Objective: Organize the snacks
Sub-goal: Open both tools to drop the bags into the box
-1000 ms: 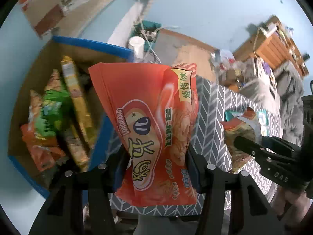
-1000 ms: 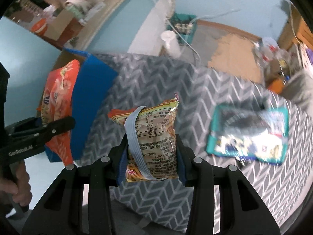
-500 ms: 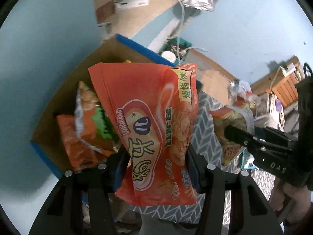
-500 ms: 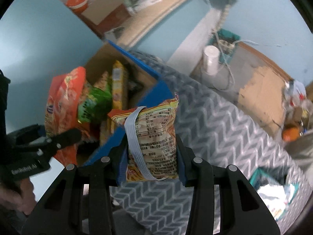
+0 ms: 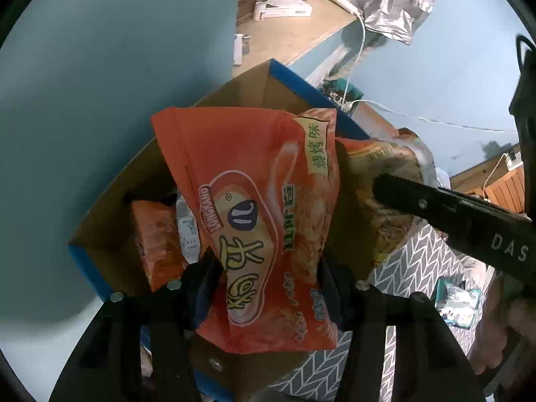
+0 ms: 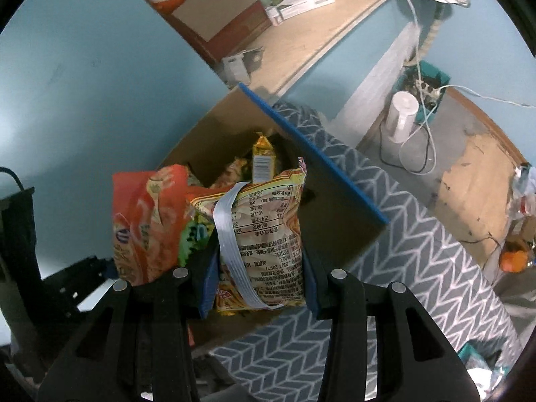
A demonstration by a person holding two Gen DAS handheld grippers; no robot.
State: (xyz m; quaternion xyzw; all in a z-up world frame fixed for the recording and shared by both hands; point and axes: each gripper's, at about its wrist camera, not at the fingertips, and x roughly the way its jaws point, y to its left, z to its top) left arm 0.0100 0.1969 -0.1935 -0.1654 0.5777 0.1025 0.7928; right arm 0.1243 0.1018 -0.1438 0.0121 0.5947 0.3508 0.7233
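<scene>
My left gripper (image 5: 268,268) is shut on a large orange snack bag (image 5: 254,207), held over the open cardboard box (image 5: 241,90) with blue outer walls. My right gripper (image 6: 259,278) is shut on a yellow noodle packet (image 6: 264,234) with a grey band, also above the box (image 6: 217,127). In the left wrist view the right gripper's finger (image 5: 452,204) presses that packet (image 5: 385,174) just right of the orange bag. The right wrist view shows the orange bag (image 6: 144,224) to the packet's left. Several snack packs (image 5: 157,234) lie inside the box.
The box stands at the edge of a surface under a grey chevron cloth (image 6: 402,251). A teal packet (image 5: 459,301) lies on the cloth. A wooden shelf (image 6: 301,30) with clutter, a white cylinder (image 6: 402,117) and cables are on the floor side beyond.
Both grippers moved with their bags from above the chevron cloth to above the open box. The two bags now hang side by side, close together.
</scene>
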